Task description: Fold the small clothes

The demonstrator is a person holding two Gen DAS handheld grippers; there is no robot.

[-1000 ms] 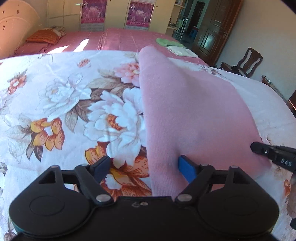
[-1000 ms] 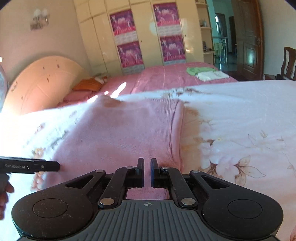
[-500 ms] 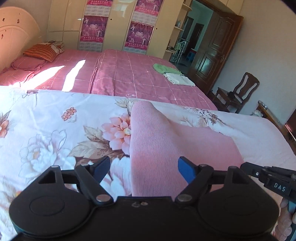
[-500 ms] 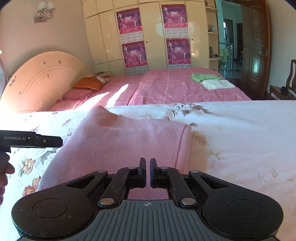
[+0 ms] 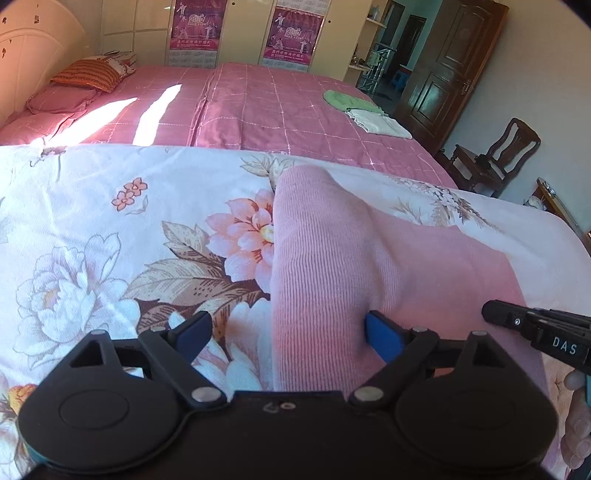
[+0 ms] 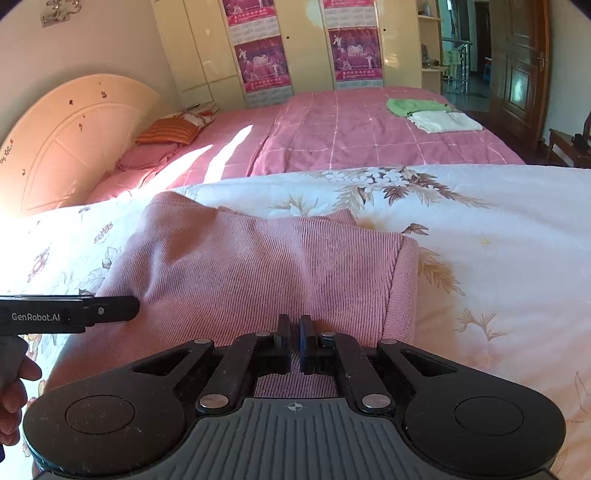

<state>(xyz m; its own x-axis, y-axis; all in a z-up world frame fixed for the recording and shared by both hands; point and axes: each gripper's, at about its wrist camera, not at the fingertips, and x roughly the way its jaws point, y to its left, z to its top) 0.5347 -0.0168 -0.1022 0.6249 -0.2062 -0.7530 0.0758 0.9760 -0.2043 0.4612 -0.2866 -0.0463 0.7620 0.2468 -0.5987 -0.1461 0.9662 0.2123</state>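
pink knit garment (image 6: 258,266) on floral bed cover (image 5: 110,229), right gripper (image 6: 294,332) pinched tight on garment's near edge, left gripper (image 5: 284,332) spread wide, garment's left edge between its fingers

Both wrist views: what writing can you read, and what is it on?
"DAS": on the right gripper, seen from the left wrist.
"GenRobot.AI": on the left gripper, seen from the right wrist.
"2010": on the left wall poster, roughly; its smaller print is blurred.
Other posters: too blurred to read.
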